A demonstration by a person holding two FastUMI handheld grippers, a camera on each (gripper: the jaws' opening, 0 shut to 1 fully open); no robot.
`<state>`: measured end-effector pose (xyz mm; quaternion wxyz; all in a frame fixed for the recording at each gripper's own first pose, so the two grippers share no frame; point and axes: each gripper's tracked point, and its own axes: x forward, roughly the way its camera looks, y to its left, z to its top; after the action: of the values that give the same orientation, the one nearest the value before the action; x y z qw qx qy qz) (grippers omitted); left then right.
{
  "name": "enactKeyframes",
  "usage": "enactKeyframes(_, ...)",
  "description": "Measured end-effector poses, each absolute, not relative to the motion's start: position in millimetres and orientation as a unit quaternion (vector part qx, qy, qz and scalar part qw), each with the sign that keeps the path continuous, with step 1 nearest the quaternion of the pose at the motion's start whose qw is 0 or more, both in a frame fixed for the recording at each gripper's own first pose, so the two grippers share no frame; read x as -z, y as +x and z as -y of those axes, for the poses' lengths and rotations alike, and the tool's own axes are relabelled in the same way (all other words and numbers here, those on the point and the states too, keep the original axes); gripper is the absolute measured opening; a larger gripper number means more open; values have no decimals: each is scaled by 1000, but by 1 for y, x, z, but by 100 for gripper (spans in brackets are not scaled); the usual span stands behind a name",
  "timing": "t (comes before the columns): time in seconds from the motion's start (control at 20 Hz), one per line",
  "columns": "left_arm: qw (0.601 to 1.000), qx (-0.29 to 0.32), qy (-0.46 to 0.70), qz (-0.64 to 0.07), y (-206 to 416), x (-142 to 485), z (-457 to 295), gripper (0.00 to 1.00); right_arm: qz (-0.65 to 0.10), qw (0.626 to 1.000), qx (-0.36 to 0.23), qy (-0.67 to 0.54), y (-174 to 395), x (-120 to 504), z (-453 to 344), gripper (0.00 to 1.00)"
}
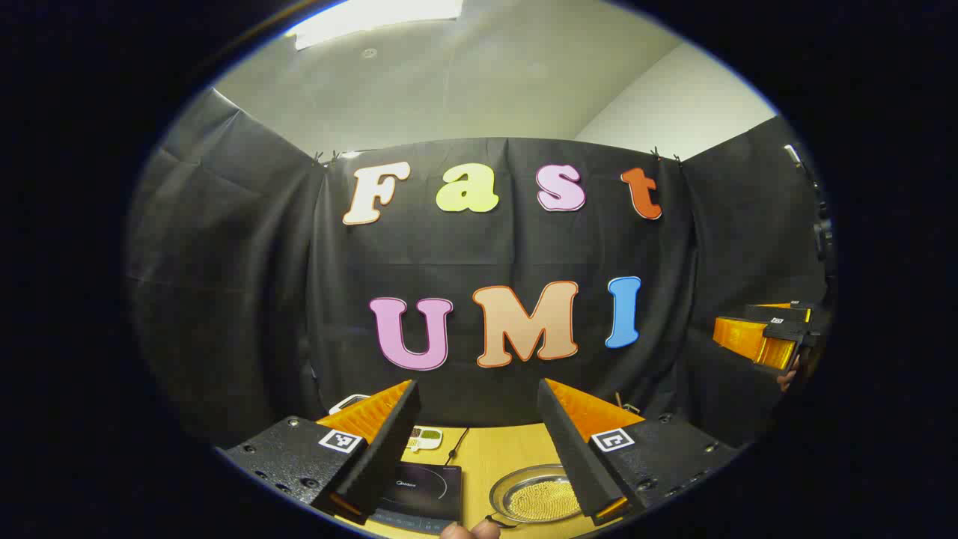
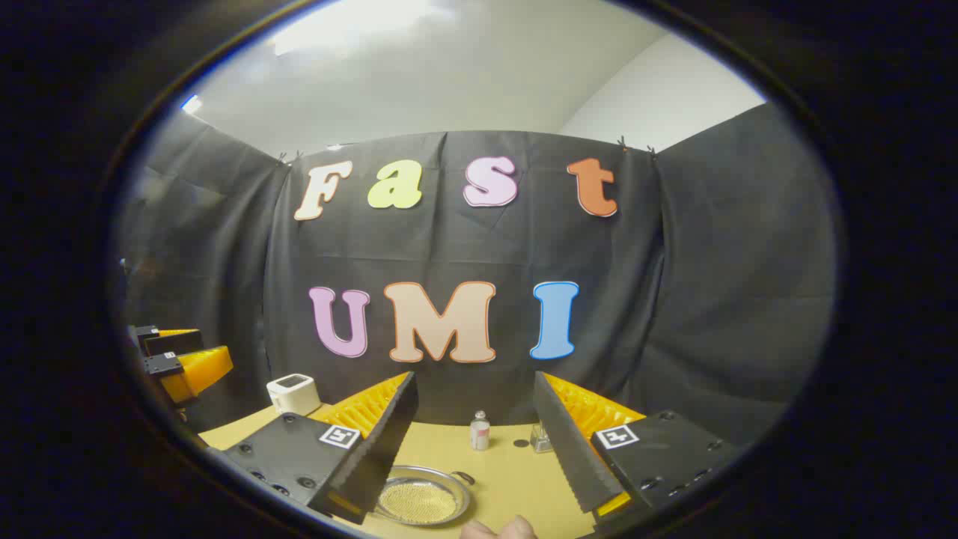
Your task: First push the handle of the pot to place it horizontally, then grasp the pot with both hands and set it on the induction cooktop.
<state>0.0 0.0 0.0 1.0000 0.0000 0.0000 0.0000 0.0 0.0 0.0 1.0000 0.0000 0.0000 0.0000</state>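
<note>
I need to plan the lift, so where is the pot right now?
In the left gripper view the pot sits on the wooden table, just right of the induction cooktop, low between the open fingers.

On the table (image 1: 509,457), in the left gripper view, the induction cooktop (image 1: 419,490) lies at 9 o'clock of the pot (image 1: 535,495). In the right gripper view, a small bottle (image 2: 480,431) stands at 1 o'clock behind the pot (image 2: 420,495), a white box (image 2: 293,394) at 10 o'clock.
</note>
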Motion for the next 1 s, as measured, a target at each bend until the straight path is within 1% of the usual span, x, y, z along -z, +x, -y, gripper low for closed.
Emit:
enactKeyframes(0.85,1000,-10,2,2,-5,-4,-1,93,-14,1000,-13,-8,2,8,3,99)
enactKeyframes(0.95,1000,-11,2,0,-6,-3,-1,93,-19,1000,-17,-6,3,10,1,94)
enactKeyframes(1.0,1000,-11,1,1,-5,-3,0,95,-21,1000,-17,-5,3,11,1,97)
